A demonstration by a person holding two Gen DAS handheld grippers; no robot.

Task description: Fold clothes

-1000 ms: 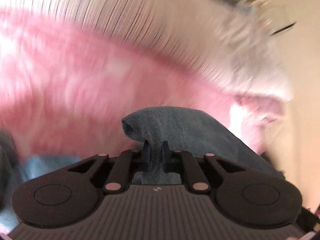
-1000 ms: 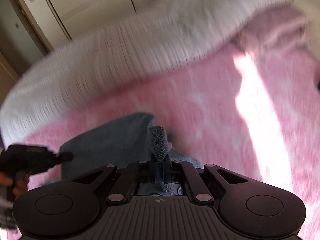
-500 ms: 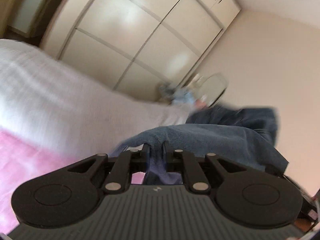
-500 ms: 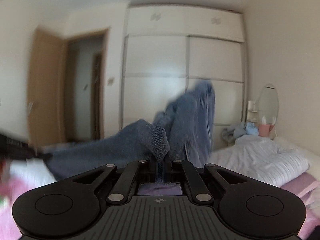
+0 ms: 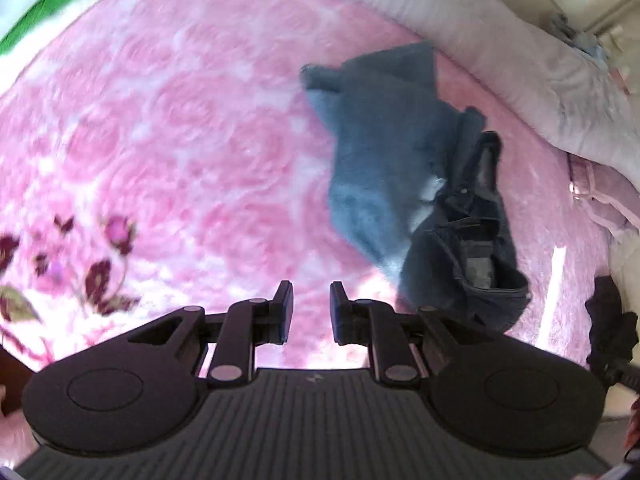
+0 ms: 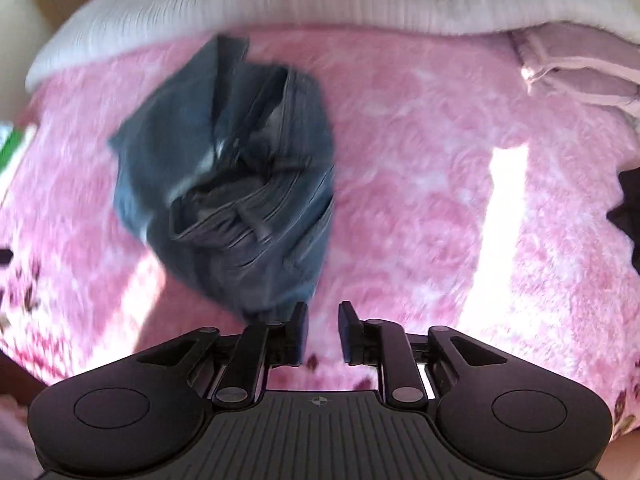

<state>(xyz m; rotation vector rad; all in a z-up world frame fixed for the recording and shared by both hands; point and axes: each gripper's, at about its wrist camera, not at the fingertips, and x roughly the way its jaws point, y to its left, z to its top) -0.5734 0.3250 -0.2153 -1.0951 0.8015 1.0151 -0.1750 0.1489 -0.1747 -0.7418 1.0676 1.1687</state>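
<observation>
Jeans crumpled on bed, both hand-held grippers released.
Jeans (image 6: pixel 236 184) lie at 11 o'clock of right gripper (image 6: pixel 322 330), nearer than left gripper (image 5: pixel 311 312); long axis 11-to-5; jaws just opened, empty.

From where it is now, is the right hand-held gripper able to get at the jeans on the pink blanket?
Probably yes: the right hand-held gripper is open and empty, the jeans lie crumpled just ahead, nothing between.

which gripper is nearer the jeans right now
Right. The right gripper hangs open with the jeans almost at its left fingertip; the left gripper, also open, has them farther off to its right.
</observation>
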